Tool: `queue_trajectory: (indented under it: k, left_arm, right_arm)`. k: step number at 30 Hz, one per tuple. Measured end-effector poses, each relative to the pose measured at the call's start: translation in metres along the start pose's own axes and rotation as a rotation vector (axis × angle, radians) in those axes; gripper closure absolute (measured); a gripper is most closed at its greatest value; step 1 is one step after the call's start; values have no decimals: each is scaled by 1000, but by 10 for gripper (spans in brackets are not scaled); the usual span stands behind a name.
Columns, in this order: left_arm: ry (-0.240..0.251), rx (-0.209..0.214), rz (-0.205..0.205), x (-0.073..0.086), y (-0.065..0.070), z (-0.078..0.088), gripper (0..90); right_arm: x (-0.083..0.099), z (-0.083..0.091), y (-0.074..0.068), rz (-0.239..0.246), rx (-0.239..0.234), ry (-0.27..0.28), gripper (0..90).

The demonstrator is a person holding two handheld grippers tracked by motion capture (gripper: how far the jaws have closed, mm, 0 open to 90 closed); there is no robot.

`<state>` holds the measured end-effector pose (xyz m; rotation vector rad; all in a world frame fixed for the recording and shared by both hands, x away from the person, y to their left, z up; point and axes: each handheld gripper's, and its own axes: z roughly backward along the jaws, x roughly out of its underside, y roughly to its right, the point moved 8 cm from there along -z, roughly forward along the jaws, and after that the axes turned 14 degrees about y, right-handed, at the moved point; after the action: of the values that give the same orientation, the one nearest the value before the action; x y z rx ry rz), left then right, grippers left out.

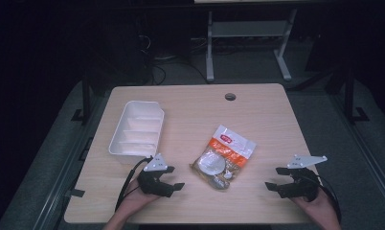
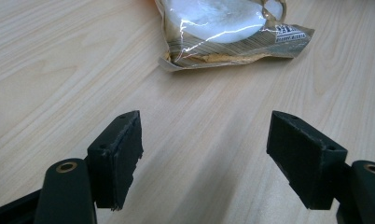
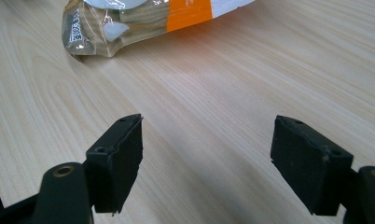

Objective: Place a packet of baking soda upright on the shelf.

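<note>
Both tools empty, jaws wide: left tool [image 1: 167,184] at 7 o'clock on the surface [image 1: 272,110], right tool [image 1: 280,181] at 5. Food pouch [image 1: 223,157] lies flat near centre, between them. White divided tray [image 1: 137,129] at 10 o'clock, looks empty, though glare hides detail. Pouch likely light, crinkly, slick film; contents maybe fragile. Best to pinch a sealed edge, not the bulging middle.
</note>
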<state>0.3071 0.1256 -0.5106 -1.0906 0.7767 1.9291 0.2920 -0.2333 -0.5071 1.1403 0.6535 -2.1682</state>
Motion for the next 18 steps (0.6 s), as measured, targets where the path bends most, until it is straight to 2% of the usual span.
queue_trajectory:
  k: [9, 14, 18]
  left_arm:
    - [27, 4, 16, -13, 2, -7, 297]
    - [36, 18, 26, -25, 5, -16, 365]
    - [37, 8, 27, -34, 3, -25, 443]
  right_arm:
    - [-2, 0, 0, -5, 1, 6, 243]
    - [-3, -1, 2, -11, -1, 10, 243]
    - [-6, -3, 6, -23, 15, -3, 243]
